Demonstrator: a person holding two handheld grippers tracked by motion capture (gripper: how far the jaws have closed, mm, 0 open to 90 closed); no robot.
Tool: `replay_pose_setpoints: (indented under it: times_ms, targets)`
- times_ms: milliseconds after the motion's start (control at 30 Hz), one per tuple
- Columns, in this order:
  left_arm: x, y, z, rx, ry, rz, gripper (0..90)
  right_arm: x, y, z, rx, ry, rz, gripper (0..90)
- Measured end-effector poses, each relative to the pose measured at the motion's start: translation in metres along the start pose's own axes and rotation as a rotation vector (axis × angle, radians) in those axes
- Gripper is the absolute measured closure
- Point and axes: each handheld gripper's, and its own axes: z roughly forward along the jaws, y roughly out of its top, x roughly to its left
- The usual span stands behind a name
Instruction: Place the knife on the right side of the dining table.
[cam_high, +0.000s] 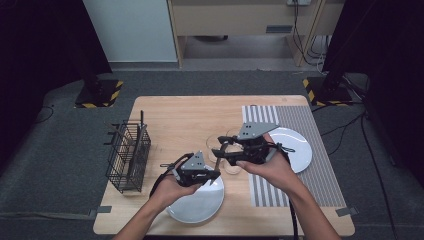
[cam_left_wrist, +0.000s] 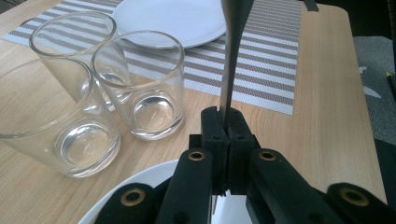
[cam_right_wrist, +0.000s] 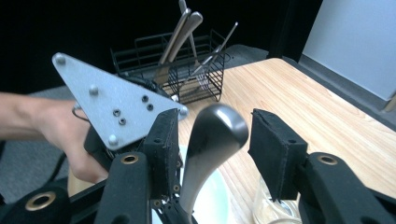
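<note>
While the left gripper (cam_left_wrist: 223, 122) has its fingers pressed together on the thin end of a metal utensil (cam_left_wrist: 232, 56), the long axis of this utensil rises almost straight up from them in the left gripper view, above the near white plate (cam_left_wrist: 140, 179) on the counter (cam_left_wrist: 322, 116). The right gripper view shows its rounded handle end (cam_right_wrist: 219, 128) standing between the half-open fingers of the right gripper (cam_right_wrist: 212, 140), which do not touch it. That view also shows a wire basket (cam_right_wrist: 196, 70) with cutlery behind; the left gripper view shows instead three glasses (cam_left_wrist: 140, 84) and a striped mat (cam_left_wrist: 271, 70).
</note>
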Motion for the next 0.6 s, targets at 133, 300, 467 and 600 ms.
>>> replay_pose_setpoints:
  times_ms: [133, 300, 467, 600]
  targets:
    - [0.001, -0.0013, 0.0004, 0.002, 0.005, -0.004, 89.0, 0.0019, 0.0018, 0.0016, 0.001, 0.002, -0.004, 53.2]
    - [0.0019, -0.0031, -0.0005, 0.001, 0.009, -0.01, 89.0, 0.0036, 0.0024, 0.0058, 0.026, -0.005, -0.012, 56.2]
    - [0.0018, -0.0044, -0.0017, 0.004, 0.016, -0.003, 89.0, 0.0026, 0.0034, 0.0067, 0.029, -0.01, -0.007, 58.0]
    - [0.0029, -0.0055, -0.0015, 0.012, 0.022, -0.003, 89.0, 0.0027, 0.0034, 0.0079, 0.029, -0.008, -0.01, 59.9]
